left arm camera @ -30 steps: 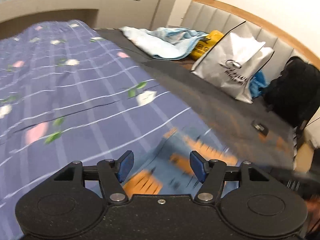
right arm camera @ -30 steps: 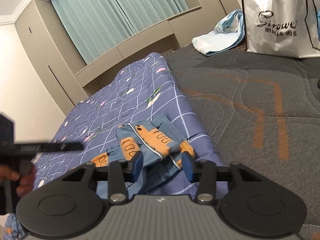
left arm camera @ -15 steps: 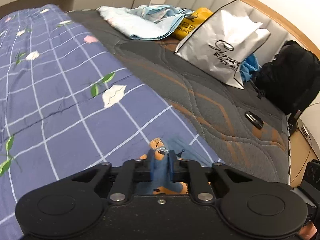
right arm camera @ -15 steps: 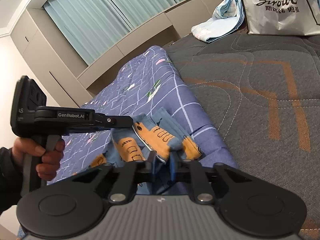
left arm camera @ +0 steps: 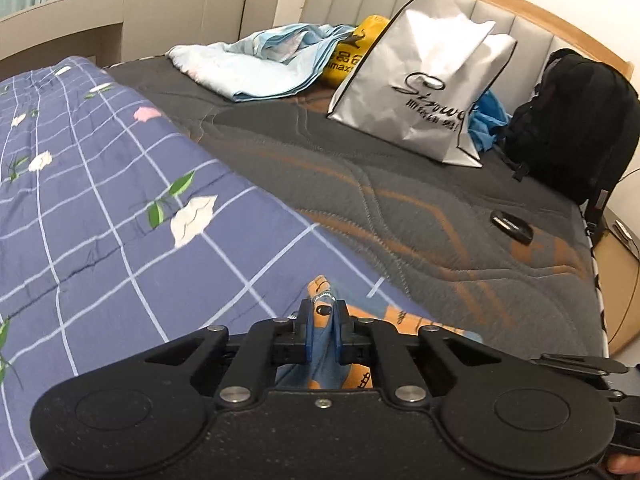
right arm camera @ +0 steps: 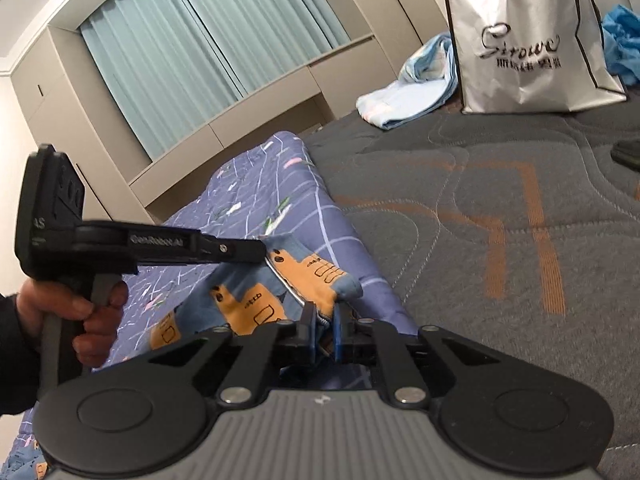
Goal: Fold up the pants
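The left gripper (left arm camera: 323, 330) pinches a fold of the pants (right arm camera: 304, 276); the right gripper (right arm camera: 323, 334), its jaws closing, clamps another edge. The pants lie on the purple checked quilt (left arm camera: 100, 208), beside the grey mattress (left arm camera: 400, 184).

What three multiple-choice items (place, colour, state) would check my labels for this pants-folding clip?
1. Where does the white shopping bag stand?
A. on the grey mattress
B. on the floor
C. on the checked quilt

2. What colour are the patches on the blue pants?
A. green
B. orange
C. red

3. What is the left hand-held gripper doing?
A. hanging open
B. lying on the bed
C. clamping pants fabric

Answers: 1 A, the bag's base rests on grey quilting; 2 B, orange blocks show on blue cloth; 3 C, fabric is pinched between its blue pads.
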`<act>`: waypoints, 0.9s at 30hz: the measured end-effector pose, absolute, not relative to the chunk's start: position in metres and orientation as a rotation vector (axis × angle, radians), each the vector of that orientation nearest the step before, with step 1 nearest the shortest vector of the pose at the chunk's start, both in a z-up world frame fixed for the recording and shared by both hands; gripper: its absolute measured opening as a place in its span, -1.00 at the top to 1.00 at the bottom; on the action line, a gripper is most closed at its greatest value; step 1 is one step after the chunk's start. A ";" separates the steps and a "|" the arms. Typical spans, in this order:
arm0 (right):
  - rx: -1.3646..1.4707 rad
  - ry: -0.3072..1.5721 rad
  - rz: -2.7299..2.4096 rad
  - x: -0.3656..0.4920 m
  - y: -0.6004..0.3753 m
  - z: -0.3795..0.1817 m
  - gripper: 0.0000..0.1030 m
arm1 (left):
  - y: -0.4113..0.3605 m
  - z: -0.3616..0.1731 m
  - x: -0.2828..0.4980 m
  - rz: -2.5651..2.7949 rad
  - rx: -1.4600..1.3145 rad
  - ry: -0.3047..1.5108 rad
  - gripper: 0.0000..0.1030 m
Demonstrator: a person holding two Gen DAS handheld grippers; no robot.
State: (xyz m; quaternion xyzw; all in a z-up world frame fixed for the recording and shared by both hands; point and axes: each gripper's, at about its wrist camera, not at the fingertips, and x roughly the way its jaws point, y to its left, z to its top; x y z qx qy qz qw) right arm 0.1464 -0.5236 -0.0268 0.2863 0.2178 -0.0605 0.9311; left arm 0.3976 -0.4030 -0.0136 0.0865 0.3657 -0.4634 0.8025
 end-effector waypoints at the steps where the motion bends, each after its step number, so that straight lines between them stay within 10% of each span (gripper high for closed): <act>1: 0.590 0.448 -0.122 0.147 -0.524 -0.028 0.81 | -0.403 -0.016 0.399 -0.986 0.182 0.787 0.78; 7: 0.588 0.462 -0.124 0.147 -0.525 -0.030 0.71 | -0.402 -0.022 0.402 -0.953 0.164 0.804 0.46; 9: 0.588 0.462 -0.121 0.147 -0.524 -0.030 0.68 | -0.397 -0.022 0.404 -0.942 0.131 0.826 -0.29; 11: 0.594 0.458 -0.105 0.146 -0.524 -0.030 0.36 | -0.387 -0.018 0.403 -0.921 0.089 0.808 -0.51; 20: 0.592 0.423 -0.105 0.141 -0.524 -0.030 -0.90 | -0.319 0.011 0.382 -0.745 0.071 0.704 -0.90; 27: 0.573 0.420 -0.077 0.142 -0.520 -0.029 -1.00 | -0.236 0.057 0.356 -0.611 0.060 0.608 -0.99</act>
